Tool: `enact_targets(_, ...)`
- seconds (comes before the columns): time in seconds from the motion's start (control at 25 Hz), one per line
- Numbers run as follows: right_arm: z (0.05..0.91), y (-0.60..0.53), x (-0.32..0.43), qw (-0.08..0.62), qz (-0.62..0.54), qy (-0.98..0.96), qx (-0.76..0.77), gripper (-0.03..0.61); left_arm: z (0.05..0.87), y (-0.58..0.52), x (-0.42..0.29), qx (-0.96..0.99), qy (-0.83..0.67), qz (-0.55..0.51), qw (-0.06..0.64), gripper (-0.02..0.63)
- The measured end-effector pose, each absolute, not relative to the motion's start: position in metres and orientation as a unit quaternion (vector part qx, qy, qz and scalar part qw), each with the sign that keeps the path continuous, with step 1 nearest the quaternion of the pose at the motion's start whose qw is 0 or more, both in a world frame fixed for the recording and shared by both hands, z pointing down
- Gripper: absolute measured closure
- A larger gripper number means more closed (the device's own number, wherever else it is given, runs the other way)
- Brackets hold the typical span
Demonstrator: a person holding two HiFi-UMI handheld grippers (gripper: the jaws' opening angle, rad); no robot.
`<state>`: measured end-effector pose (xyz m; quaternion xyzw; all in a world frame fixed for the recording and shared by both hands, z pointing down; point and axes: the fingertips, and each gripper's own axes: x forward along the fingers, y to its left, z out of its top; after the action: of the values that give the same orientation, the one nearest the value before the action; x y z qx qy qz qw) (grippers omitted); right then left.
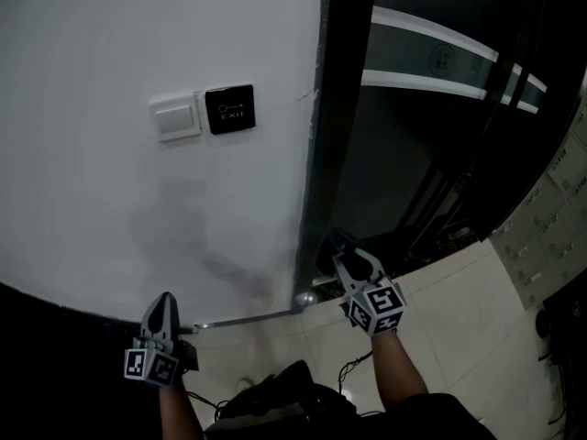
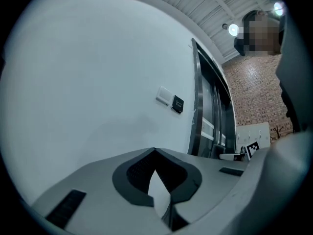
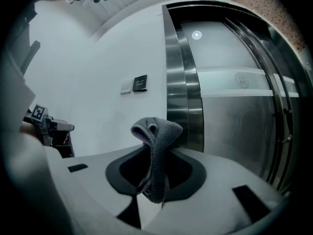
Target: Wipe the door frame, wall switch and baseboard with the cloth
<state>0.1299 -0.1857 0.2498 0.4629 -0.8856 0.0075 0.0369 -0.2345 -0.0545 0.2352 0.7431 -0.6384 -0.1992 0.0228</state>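
A white wall switch [image 1: 175, 118] and a black exit button [image 1: 229, 109] sit on the white wall, left of the dark metal door frame [image 1: 335, 117]. A black baseboard [image 1: 64, 308] runs along the wall's foot. My right gripper [image 1: 334, 248] is low beside the frame's foot, shut on a grey cloth [image 3: 156, 131] that bunches up above the jaws of that right gripper [image 3: 157, 153]. The cloth [image 1: 336, 240] shows dark at its tips. My left gripper [image 1: 164, 308] hovers in front of the baseboard, and this left gripper [image 2: 155, 153] is shut with nothing in it.
Right of the frame stands a dark glass door [image 1: 440, 108] with a pale band across it. Pale floor tiles [image 1: 477, 319] lie below. A dark bag with a cable [image 1: 275, 397] rests by my feet. Lockers [image 1: 550, 218] line the right side.
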Motion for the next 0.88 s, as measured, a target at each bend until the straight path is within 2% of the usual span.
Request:
enact_targets(0.28, 0.253, -0.184, 0.114, 0.046, 0.008, -0.892, 0.450, 0.491, 0.233, -0.048, -0.245, 0.748, -0.610, -0.256, 0.051, 0.623)
enact_targets(0.6, 0.264, -0.183, 0.089, 0.051, 0.018, -0.903, 0.427, 0.491, 0.239, -0.031, -0.266, 0.729, -0.648, -0.214, 0.051, 0.621)
enact_targets(0.88, 0.318, -0.183, 0.070, 0.101, 0.060, -0.918, 0.380, 0.491, 0.258, -0.008, -0.275, 0.711, -0.682, -0.165, 0.053, 0.621)
